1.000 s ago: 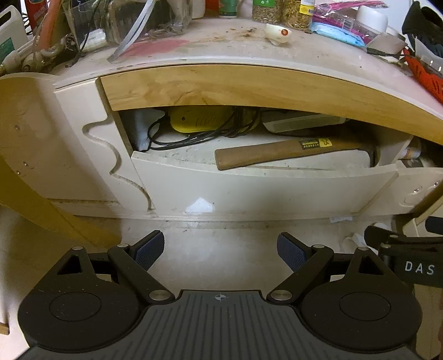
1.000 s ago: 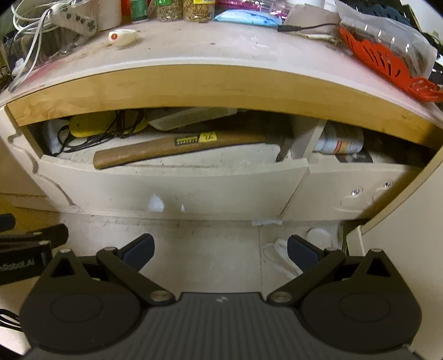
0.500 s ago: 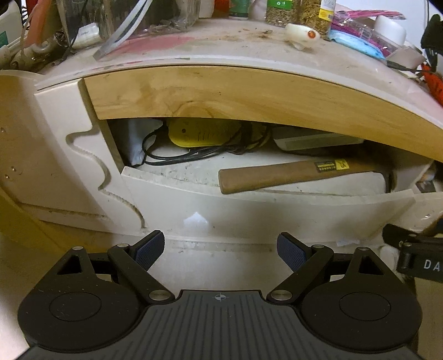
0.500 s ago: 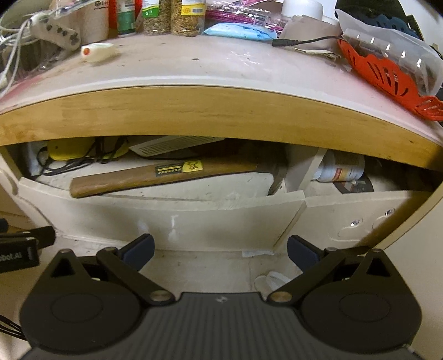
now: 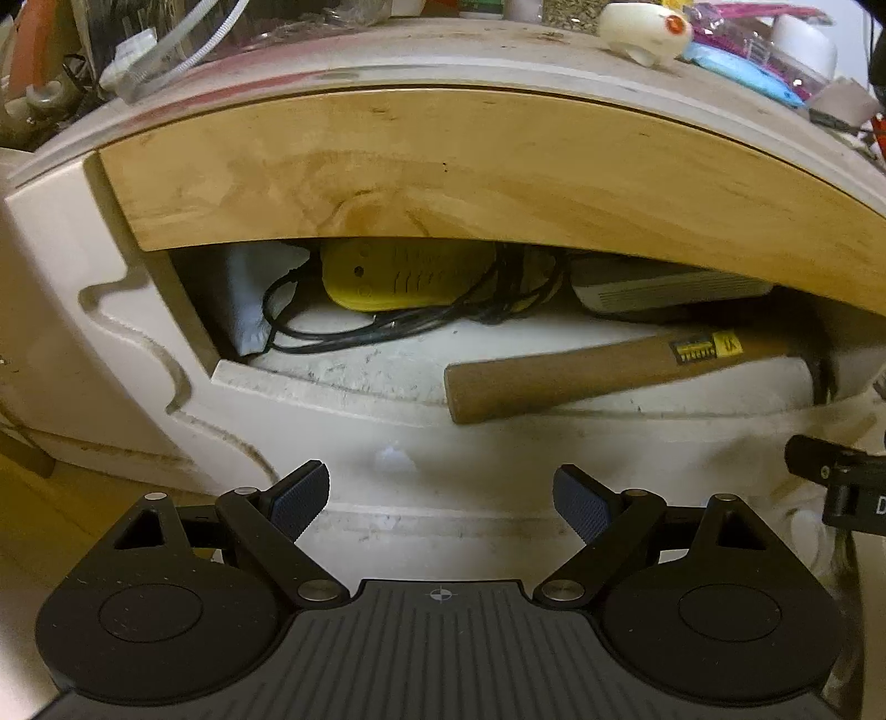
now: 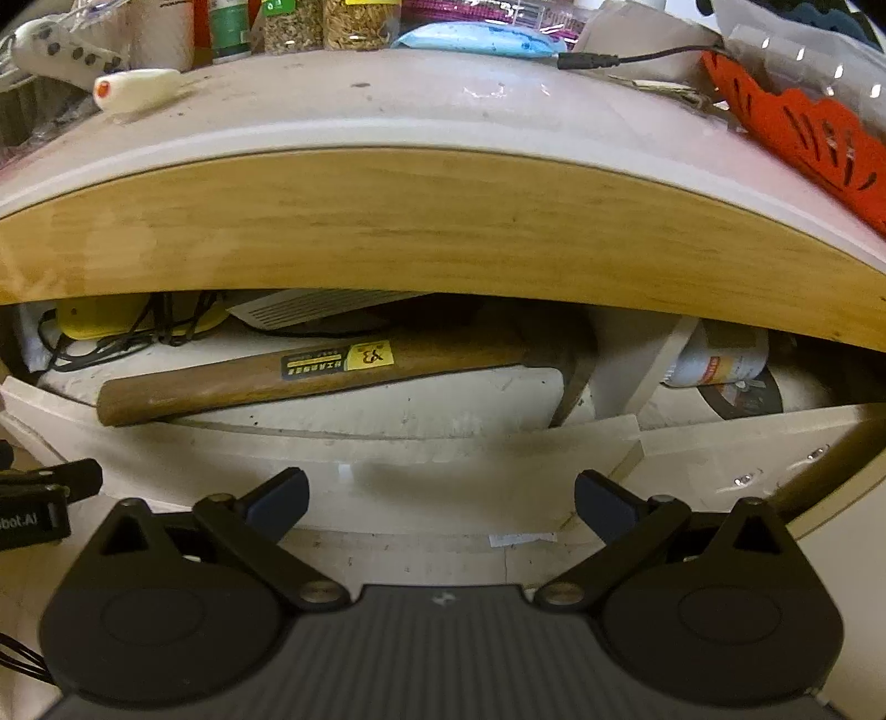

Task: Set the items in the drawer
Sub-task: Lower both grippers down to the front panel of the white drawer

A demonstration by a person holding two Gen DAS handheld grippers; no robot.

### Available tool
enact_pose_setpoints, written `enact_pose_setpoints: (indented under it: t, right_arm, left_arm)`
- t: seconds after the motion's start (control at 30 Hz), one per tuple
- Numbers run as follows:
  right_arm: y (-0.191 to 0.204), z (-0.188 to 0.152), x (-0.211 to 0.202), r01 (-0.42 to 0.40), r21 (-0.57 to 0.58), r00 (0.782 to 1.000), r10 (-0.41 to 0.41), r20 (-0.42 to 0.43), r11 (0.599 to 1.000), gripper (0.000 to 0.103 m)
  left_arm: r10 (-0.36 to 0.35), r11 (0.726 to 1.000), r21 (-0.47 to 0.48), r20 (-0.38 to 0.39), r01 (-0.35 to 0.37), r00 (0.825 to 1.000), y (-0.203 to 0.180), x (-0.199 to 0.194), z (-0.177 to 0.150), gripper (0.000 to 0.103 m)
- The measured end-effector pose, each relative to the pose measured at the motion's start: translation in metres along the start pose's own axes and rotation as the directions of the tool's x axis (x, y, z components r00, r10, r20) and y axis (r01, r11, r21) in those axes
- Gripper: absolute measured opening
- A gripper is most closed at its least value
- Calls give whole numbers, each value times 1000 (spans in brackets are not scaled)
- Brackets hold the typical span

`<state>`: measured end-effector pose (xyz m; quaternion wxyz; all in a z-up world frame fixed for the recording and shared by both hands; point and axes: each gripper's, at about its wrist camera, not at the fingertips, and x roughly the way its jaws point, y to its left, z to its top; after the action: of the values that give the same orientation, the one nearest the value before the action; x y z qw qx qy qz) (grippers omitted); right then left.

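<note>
An open white drawer [image 5: 554, 443] [image 6: 443, 459] sits under the wooden edge of a tabletop [image 5: 443, 166] [image 6: 443, 221]. Inside lie a wooden-handled hammer [image 5: 609, 371] [image 6: 310, 376], a yellow device [image 5: 398, 274] [image 6: 99, 318] with black cables [image 5: 354, 327], and a grey flat box [image 5: 664, 288] [image 6: 310, 307]. My left gripper [image 5: 440, 501] is open and empty just in front of the drawer front. My right gripper [image 6: 440, 498] is open and empty, also just in front of it. A white object with an orange dot [image 5: 645, 30] [image 6: 135, 88] lies on the tabletop.
A second drawer compartment at the right holds a can [image 6: 720, 363]. The tabletop carries jars [image 6: 326, 22], a power strip [image 6: 61, 52], a blue packet [image 6: 476, 39], an orange perforated item [image 6: 803, 127] and cables [image 5: 183, 50]. The other gripper's tip shows at each view's edge [image 5: 841, 487] [image 6: 39, 498].
Both grippers have moved closer to the drawer and higher, so the drawer and tabletop edge fill more of each view. Both stay open and empty.
</note>
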<state>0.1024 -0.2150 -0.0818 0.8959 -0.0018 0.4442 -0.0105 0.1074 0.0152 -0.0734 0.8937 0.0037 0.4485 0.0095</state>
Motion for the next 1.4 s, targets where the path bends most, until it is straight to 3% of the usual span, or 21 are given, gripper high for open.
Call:
enact_pose_setpoints:
  t: [0.67,0.8,0.93,1.03,1.13,1.4]
  right_arm:
    - [-6,10,40,2,-11,1000,-1,8,1000,102]
    - [-5,9,40,-1,-51,1000,2,15,999,102]
    - [-1,9,39,-9,-144,1000,13,27,990,102]
    - [4,6,37,-19,-247,999,30,40,969,102]
    - [10,1,34,-23,-366,998,45,51,930,102]
    - [28,-17,33,-7,-624,997,51,52,782,102]
  left_arm:
    - [51,997,64,10,-52,999,3,33,9,89]
    - [53,994,91,17,-55,998,1,30,9,89]
    - [65,981,182,33,-70,997,-4,29,7,89]
    - [77,955,284,50,-88,996,-9,30,4,89]
    - [84,911,398,76,-108,994,-13,30,1,89]
    - [80,736,663,113,-135,990,-16,30,-10,89]
